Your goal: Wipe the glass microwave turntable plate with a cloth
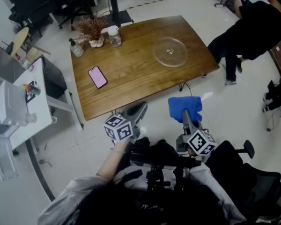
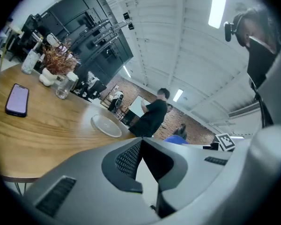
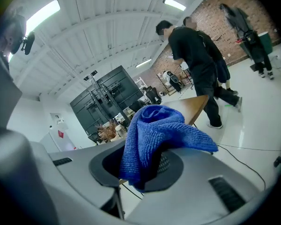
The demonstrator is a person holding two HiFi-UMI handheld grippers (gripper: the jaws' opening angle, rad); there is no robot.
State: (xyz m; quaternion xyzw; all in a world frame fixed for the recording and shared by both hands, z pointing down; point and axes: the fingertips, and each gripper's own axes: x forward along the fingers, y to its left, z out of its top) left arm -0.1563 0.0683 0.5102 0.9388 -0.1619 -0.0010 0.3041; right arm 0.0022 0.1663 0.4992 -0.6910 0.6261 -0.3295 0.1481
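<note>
The round glass turntable plate (image 1: 170, 51) lies flat on the far right part of the wooden table (image 1: 131, 64); in the left gripper view the plate (image 2: 106, 125) shows beyond the jaws. Both grippers hang off the table's near edge, over the floor. My left gripper (image 1: 137, 110) (image 2: 140, 145) is shut with nothing between its jaws. My right gripper (image 1: 187, 115) (image 3: 147, 161) is shut on a blue cloth (image 1: 184, 105) (image 3: 150, 130), which bunches up over the jaw tips and hides them.
A pink-cased phone (image 1: 97, 77) (image 2: 17, 100) lies on the table's left part. Dried flowers (image 1: 91, 29), a glass jar (image 1: 114, 36) and a small bottle (image 1: 76, 48) stand at the far left corner. A person in black (image 1: 253, 29) stands at the right. A white bench (image 1: 18, 107) is at the left.
</note>
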